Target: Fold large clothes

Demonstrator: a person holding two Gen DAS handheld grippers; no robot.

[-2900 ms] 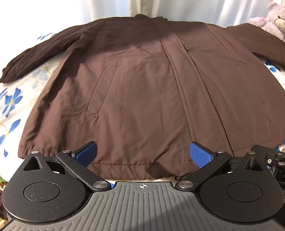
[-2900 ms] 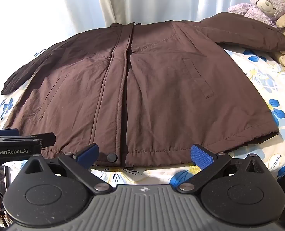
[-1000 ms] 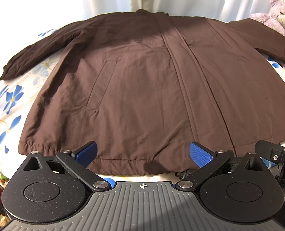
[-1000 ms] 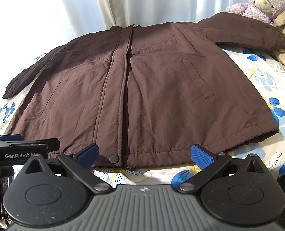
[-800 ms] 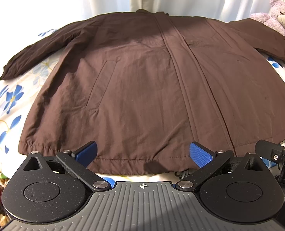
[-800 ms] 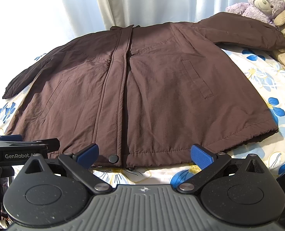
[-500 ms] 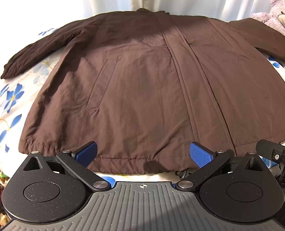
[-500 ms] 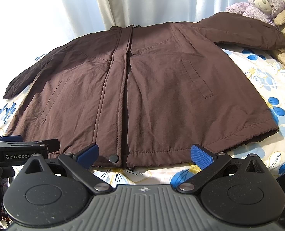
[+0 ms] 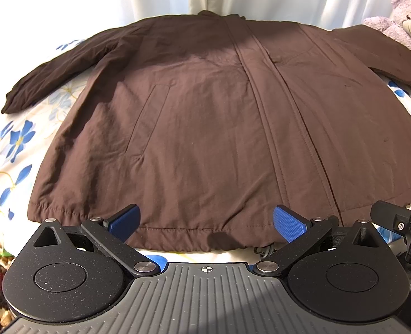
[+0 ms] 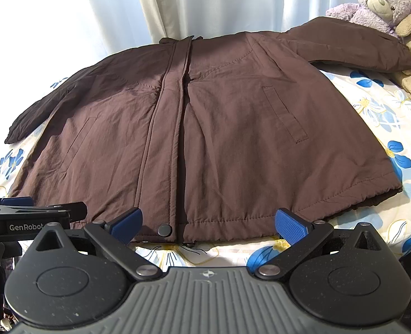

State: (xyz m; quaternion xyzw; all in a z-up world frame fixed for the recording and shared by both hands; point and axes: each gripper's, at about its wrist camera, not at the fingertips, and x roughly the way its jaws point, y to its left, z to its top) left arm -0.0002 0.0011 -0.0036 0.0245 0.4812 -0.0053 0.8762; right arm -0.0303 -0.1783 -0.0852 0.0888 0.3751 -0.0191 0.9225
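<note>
With my left gripper and right gripper both released near the jacket's hem, a shallow pinch would probably slip off.

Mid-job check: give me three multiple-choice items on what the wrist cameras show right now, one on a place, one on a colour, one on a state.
1. Where does the teddy bear sit?
A. on the jacket's hem
B. beyond the far right sleeve end
C. between the left gripper's fingers

2. What colour is the jacket?
A. dark brown
B. red
C. white

3. How does the right gripper stand?
A. shut on the hem
B. shut on a sleeve
C. open, holding nothing

Answers: 1 B, the bear rests by the sleeve cuff near the curtain. 2 A, all the cloth is brown. 3 C, its blue pads are wide apart in front of the hem.
</note>
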